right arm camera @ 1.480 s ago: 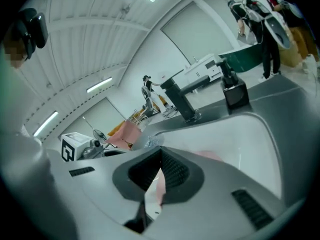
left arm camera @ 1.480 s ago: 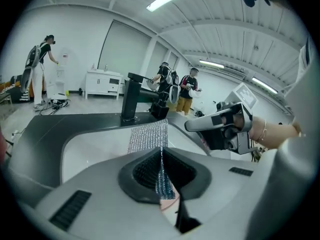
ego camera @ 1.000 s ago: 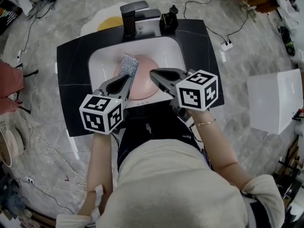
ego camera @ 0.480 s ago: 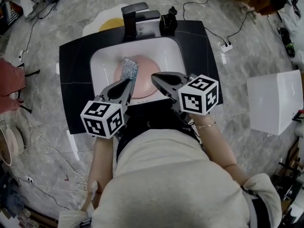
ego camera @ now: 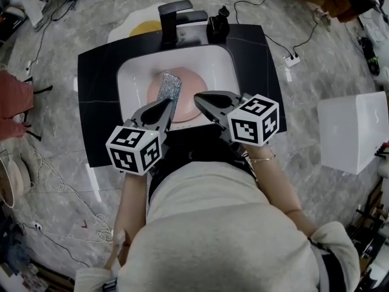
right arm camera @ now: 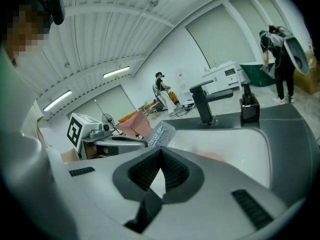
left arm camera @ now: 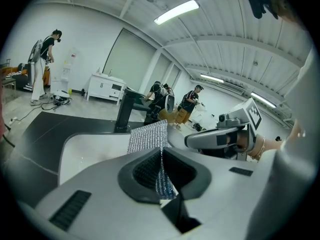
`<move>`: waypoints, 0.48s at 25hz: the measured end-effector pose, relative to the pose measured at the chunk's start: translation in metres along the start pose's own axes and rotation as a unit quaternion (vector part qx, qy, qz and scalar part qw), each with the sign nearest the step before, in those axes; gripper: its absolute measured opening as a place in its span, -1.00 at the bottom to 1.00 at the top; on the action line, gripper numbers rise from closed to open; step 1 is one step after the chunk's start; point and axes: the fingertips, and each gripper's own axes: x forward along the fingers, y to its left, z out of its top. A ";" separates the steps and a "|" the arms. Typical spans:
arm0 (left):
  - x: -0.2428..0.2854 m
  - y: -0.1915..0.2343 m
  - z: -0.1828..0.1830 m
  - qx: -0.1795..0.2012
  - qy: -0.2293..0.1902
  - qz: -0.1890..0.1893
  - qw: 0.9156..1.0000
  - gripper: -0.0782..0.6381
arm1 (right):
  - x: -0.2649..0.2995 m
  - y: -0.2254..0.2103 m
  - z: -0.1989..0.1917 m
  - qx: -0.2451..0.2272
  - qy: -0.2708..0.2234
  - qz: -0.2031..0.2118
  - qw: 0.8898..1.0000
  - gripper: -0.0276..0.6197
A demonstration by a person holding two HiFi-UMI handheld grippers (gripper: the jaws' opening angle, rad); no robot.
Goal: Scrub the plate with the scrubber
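Scrubber (ego camera: 169,89) nearer now, pinched in left tongs (ego camera: 166,104)

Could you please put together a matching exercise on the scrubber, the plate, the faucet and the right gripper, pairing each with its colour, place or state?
Things:
1. scrubber
2. plate
3. faucet
4. right gripper

Descriptions:
a. shut, with nothing between its jaws
b. pink, lying in the white sink
c. silvery, clamped in the left gripper
d. black, standing at the back edge of the sink

Pairs: 1-c, 2-b, 3-d, 4-a
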 end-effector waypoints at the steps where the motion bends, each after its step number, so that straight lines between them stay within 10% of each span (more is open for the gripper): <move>1: 0.000 -0.001 0.001 0.001 0.000 -0.001 1.000 -0.68 | 0.000 0.001 0.000 -0.003 0.002 0.002 1.000 -0.90; 12: -0.004 0.001 -0.006 -0.003 -0.001 0.005 1.000 -0.68 | -0.003 0.016 -0.001 -0.036 0.034 0.037 0.998 -0.89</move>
